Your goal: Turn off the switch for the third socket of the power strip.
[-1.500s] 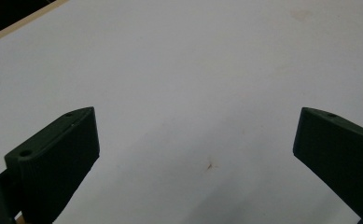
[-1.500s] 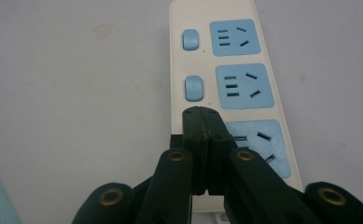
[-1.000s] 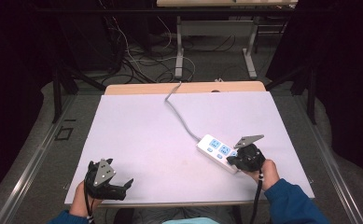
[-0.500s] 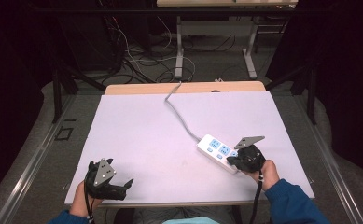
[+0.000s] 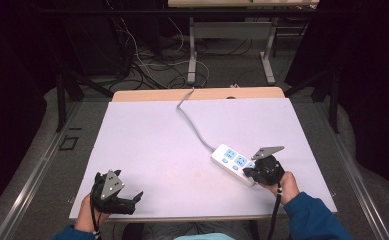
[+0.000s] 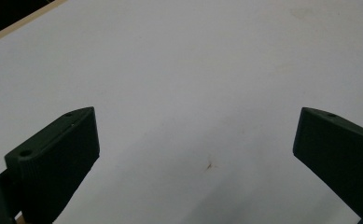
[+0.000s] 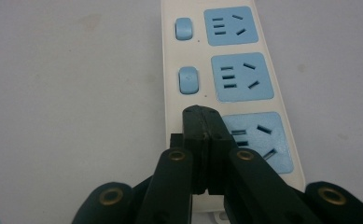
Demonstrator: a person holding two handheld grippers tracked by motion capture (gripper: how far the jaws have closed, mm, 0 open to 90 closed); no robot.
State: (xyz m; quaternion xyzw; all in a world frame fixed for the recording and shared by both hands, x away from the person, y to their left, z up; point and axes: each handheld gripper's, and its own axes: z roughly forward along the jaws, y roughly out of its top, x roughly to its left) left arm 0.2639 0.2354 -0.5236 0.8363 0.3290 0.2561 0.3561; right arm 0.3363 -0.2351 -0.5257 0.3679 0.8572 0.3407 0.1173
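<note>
A white power strip (image 5: 234,164) is lying on the desk (image 5: 152,145) toward its right side, its grey cable (image 5: 192,120) trailing off the far edge. The right gripper (image 7: 202,116) is pressing its closed tips down beside the nearest blue socket (image 7: 258,140). The left gripper (image 6: 195,140) is hovering wide apart over bare desk near the front left corner.

The power strip (image 7: 226,88) looks like smooth, slightly glossy white plastic with pale blue sockets, lying on a matt white table (image 5: 147,145) edged in wood.
</note>
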